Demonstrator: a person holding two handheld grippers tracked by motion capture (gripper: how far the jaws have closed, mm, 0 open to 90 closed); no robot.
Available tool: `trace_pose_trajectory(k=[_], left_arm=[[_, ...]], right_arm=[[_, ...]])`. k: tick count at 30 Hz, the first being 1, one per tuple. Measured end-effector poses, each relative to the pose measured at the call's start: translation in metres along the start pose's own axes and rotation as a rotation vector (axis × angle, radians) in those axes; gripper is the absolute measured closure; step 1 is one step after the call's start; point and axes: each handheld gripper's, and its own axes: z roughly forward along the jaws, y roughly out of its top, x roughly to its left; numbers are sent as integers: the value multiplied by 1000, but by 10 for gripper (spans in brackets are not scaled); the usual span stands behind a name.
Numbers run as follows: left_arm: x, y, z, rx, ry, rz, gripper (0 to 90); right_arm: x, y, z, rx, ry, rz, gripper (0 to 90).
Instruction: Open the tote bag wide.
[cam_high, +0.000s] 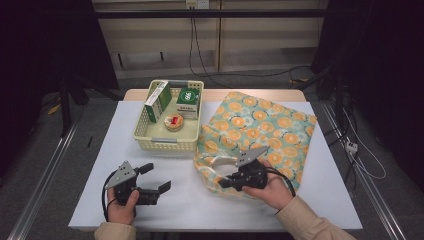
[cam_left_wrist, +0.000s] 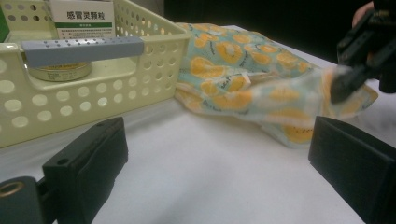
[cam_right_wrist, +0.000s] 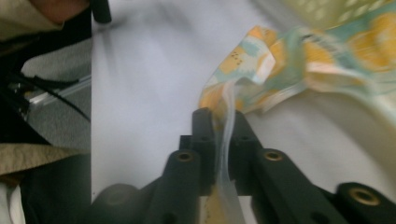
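A white-topped table (cam_high: 90, 200) carries everything. Directly on it, just ahead of the left gripper (cam_high: 156, 179), stands a pale yellow perforated basket (cam_high: 150, 142). An orange-flowered fabric bag (cam_high: 270, 125) lies spread beyond the right gripper (cam_high: 226, 181), its near edge reaching the gripper's jaws, touching the basket's side.

High view looks down; both gripper views – low, close – share the bag (cam_left_wrist: 261, 88).
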Motion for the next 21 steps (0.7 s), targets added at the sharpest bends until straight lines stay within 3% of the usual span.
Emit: trace_pose_trajectory(k=[5, 10, 13, 21], left_arm=[[0, 0, 0, -6, 1, -4, 46], [0, 0, 0, -6, 0, -3, 46], [0, 0, -1, -7, 0, -5, 46], [1, 0, 0, -3, -2, -6, 46]], right_arm=[[-16, 5, -18, -42, -36, 48, 867], [-27, 10, -30, -51, -83, 43, 885], [-40, 13, -40, -91, -80, 92, 881], [-68, 17, -68, -119, -182, 141, 884]])
